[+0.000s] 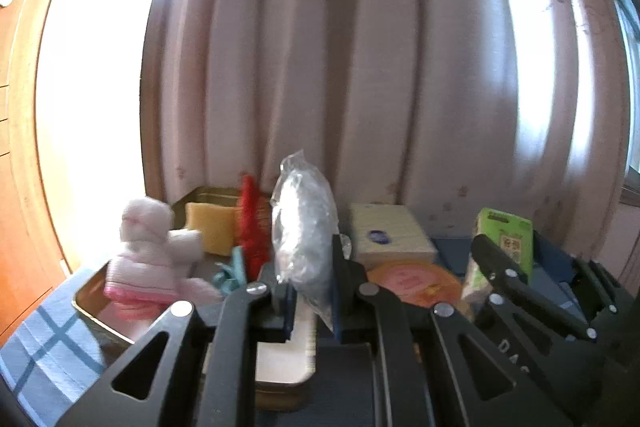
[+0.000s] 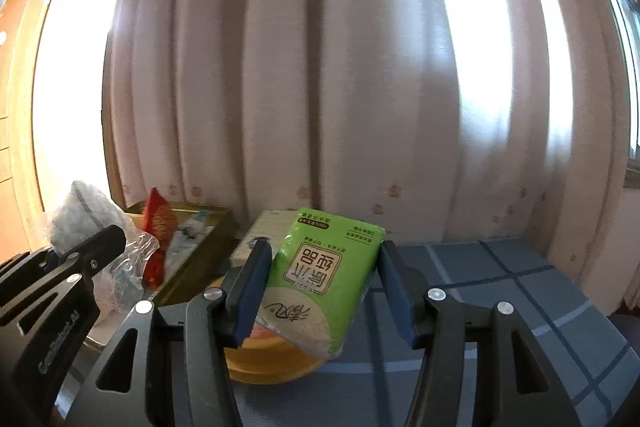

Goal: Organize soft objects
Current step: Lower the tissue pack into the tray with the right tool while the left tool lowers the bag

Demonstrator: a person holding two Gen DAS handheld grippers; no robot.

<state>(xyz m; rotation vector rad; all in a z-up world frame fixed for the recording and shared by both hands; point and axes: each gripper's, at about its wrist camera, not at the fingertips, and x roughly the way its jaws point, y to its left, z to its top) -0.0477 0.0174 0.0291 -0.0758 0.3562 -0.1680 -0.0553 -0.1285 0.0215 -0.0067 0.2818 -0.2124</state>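
While clamped, tissue pack (image 2: pixel 320 279) between right claw (image 2: pixel 324 291) pads

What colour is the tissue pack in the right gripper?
Bright green tissue pack with a white label panel; clearest in the right wrist view.

Both grippers, left (image 1: pixel 312 291) & right (image 2: pixel 324 291): black plastic linkage arms w/ silver rivets, blue pads on jaws, white lettering.

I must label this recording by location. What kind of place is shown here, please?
Probably a room in a home: a long pink curtain covers a bright window, wooden furniture stands at the left, and a blue checked cloth covers the table.
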